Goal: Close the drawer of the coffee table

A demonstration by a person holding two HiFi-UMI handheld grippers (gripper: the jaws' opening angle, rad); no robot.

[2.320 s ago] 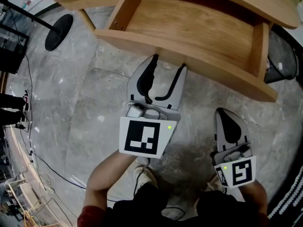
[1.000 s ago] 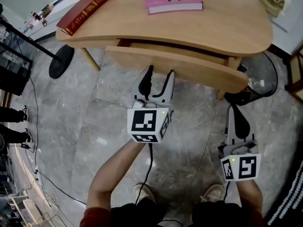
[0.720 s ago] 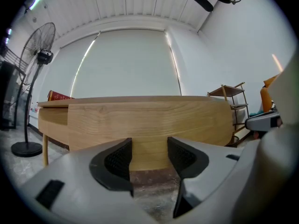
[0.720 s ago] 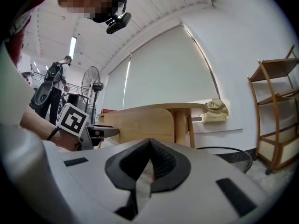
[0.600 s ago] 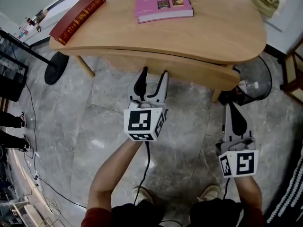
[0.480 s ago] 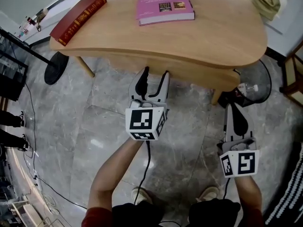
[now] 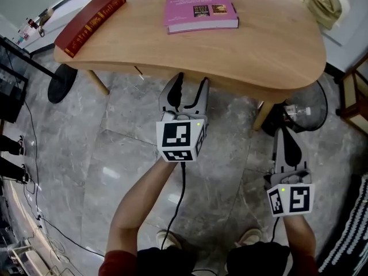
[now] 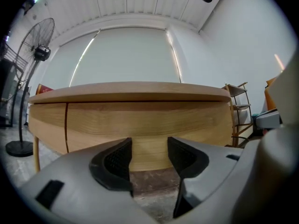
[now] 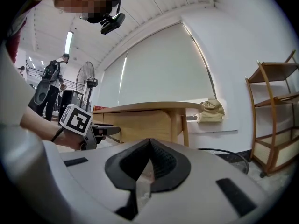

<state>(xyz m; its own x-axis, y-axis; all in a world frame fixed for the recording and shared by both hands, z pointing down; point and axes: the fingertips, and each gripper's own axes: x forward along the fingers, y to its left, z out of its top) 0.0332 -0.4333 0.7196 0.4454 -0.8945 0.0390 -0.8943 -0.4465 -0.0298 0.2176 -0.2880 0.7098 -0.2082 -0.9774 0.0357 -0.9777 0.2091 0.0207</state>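
Head view: wooden desk (image 7: pixel 270 45) w/ rounded top. Drawer not seen from above; nothing sticks out past the near edge. Red book (image 7: pixel 89 16) at far-left corner, pink book (image 7: pixel 200 6) by far edge approx mid, beige cloth (image 7: pixel 313 2) at far-right corner. L gripper (image 7: pixel 190 88) at the near edge, approx mid, fingers apart, tips right at the edge. R gripper (image 7: pixel 286 142) over grey floor (image 7: pixel 115 154), off the desk's right end and well apart from it, fingers together. Round wire fan (image 7: pixel 302 105) on floor beside the right leg; black round base (image 7: pixel 60 82) off the left end.

L gripper view: drawer (image 8: pixel 140 122) front sits flush in the desk's front face, shut, thin seam at its left side. Fingers open, nothing btwn them; drawer front just ahead, touching or not can't tell. Standing fan (image 8: pixel 32 55) at left, wooden shelf (image 8: pixel 238 111) at right.

R gripper view: fingers closed on each other, nothing held. Beyond them the desk seen from its end, L gripper at its front face, cloth at the far end, shelf at right, a person (image 9: pixel 53 78) in the bkgd left.
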